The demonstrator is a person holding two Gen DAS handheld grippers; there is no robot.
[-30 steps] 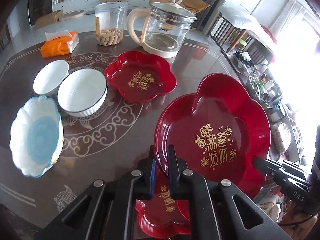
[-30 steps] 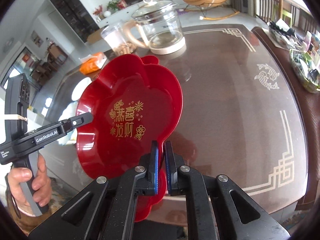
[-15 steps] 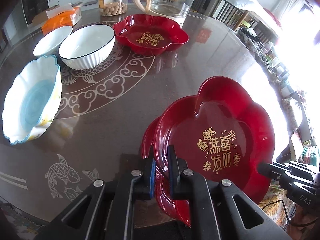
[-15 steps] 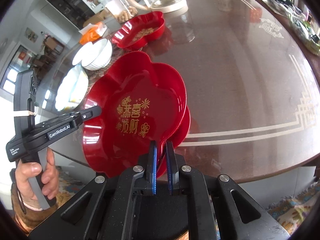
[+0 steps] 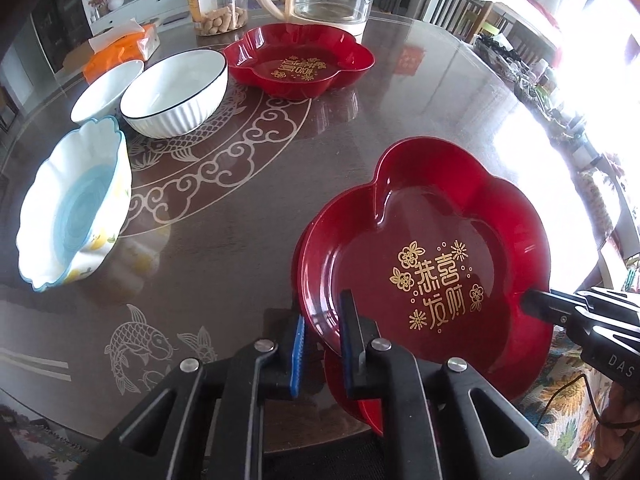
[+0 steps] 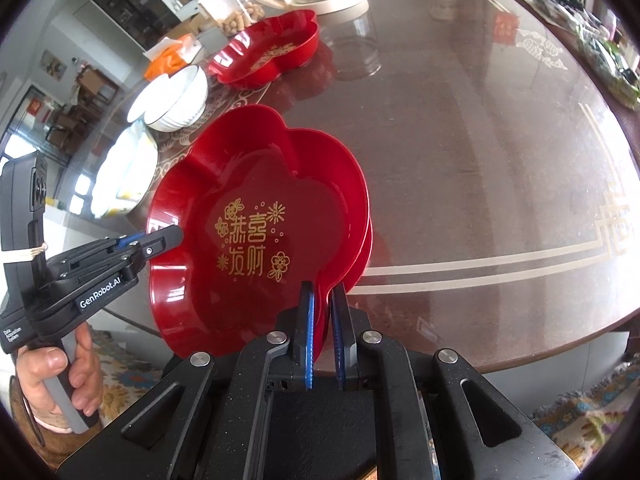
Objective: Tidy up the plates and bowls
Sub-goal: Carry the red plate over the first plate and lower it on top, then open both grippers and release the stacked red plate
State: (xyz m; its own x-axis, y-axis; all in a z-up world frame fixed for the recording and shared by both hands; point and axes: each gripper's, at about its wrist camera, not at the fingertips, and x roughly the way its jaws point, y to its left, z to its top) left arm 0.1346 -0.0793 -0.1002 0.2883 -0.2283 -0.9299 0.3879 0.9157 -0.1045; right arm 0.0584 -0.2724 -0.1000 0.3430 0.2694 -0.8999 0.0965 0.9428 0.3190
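At the table's near edge [image 5: 224, 364], the red flower-shaped plate [image 5: 424, 264] sits nested on a second red plate [image 6: 366, 240]. The left gripper [image 5: 322, 344] has just been opening; its pads straddle the rim, seemingly loose. The right gripper [image 6: 323, 322] is clamped on the opposite rim. The plate looks light, stiff and glossy, likely slippery, so the scalloped lip is the place to pinch. Toward the far edge wait a blue-and-white scalloped bowl [image 5: 76, 216], two white bowls [image 5: 176, 92] and a third red plate [image 5: 298, 60].

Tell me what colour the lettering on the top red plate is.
Gold, with small gold flowers, on the top red plate; clearest in the left wrist view.
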